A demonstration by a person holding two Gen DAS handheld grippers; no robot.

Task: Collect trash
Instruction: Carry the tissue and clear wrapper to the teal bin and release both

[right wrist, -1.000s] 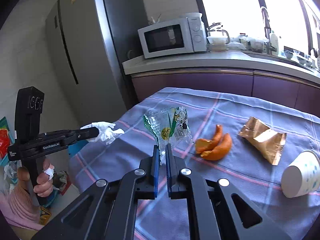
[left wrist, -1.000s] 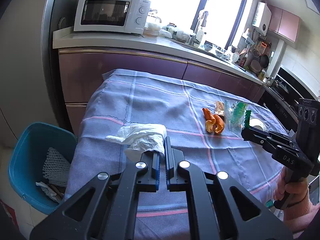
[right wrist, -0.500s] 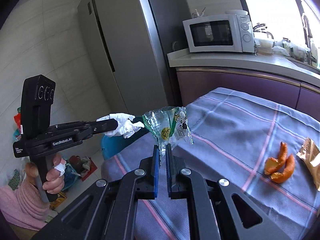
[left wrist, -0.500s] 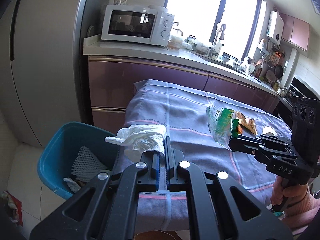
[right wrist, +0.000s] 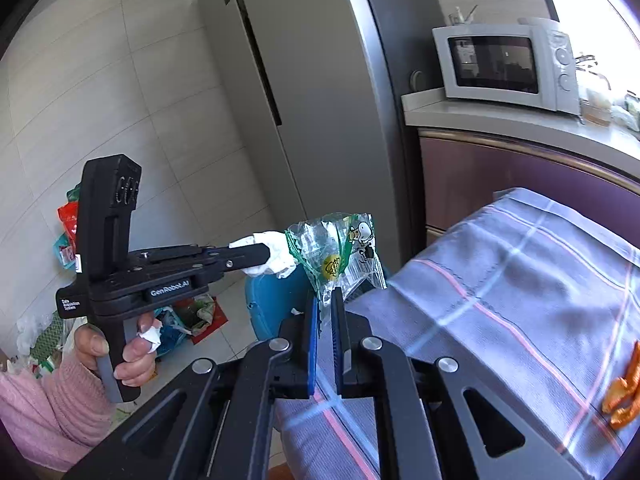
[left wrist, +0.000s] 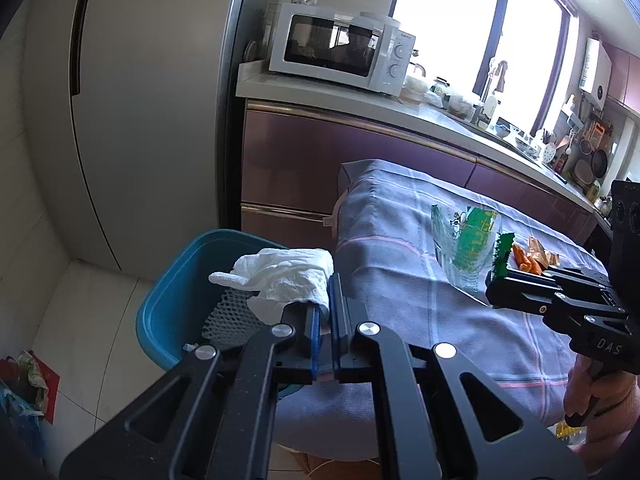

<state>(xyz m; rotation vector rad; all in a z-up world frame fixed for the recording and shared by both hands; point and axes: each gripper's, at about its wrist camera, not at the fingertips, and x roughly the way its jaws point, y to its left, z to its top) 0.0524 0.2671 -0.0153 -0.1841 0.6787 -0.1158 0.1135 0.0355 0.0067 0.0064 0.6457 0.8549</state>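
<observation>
Left gripper [left wrist: 325,300] pinches a crumpled tissue [left wrist: 286,280] above the blue bin [left wrist: 176,300]; right gripper [right wrist: 324,308] pinches a clear wrapper [right wrist: 334,250] by its bottom edge, beside it. Both look light, soft; the wrapper slippery.

Counter [left wrist: 400,208] draped in a grey-blue checked cloth [right wrist: 520,280] with pink and white stripes. Orange peels [right wrist: 624,396] lie directly on the cloth toward its 3 o'clock side in the right wrist view; a gold wrapper [left wrist: 538,250] lies just beside the peels. Pale tiled floor [left wrist: 80,340] carries a blue bin [left wrist: 176,300] at the cloth's 9 o'clock edge, holding white mesh. Loose bags and wrappers [right wrist: 188,316] lie on the floor near the wall.
</observation>
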